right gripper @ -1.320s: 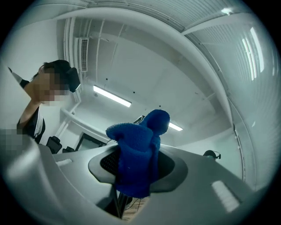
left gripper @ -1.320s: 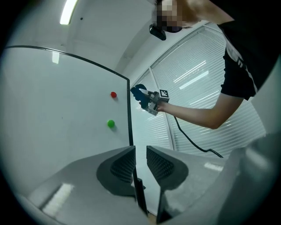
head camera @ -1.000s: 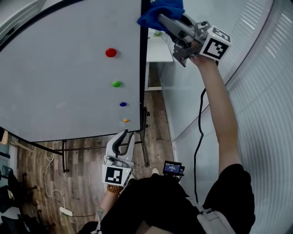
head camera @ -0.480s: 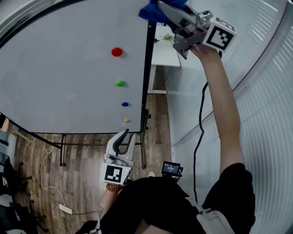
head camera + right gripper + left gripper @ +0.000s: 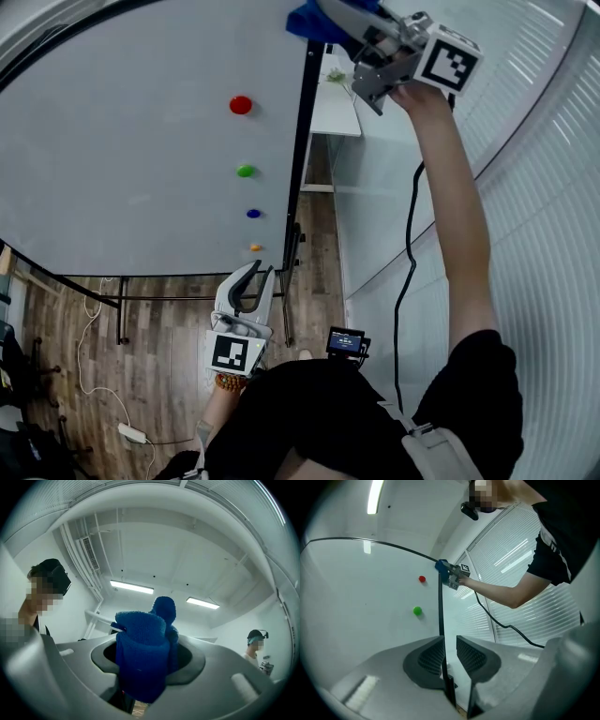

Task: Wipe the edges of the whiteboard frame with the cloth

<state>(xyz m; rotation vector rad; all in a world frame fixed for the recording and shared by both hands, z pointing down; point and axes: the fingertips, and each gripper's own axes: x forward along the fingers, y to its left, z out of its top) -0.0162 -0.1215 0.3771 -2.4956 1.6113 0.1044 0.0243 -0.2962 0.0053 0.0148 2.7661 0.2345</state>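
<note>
The whiteboard [image 5: 122,141] has a black frame; its right edge [image 5: 302,141] runs down the middle of the head view. A blue cloth [image 5: 314,21] sits at the top right corner of that frame. My right gripper [image 5: 330,15] is raised there, and the folded cloth [image 5: 140,663] fills the wide gap between its jaws and touches both. My left gripper [image 5: 259,274] hangs low by the board's bottom right corner. Its jaws stand a little apart with nothing between them [image 5: 450,651]. The left gripper view shows the frame edge [image 5: 440,606] far off through that gap.
Red [image 5: 241,104], green [image 5: 245,171], blue [image 5: 253,214] and orange [image 5: 255,247] magnets stick to the board near its right edge. The board's stand legs [image 5: 286,300] reach onto the wooden floor. A white table [image 5: 333,103] and a glass wall [image 5: 375,216] lie to the right. A cable [image 5: 408,272] hangs from my right arm.
My right gripper, with the cloth in it, has crept up toward the frame's top right corner. The left gripper has stayed low in about the same place.
</note>
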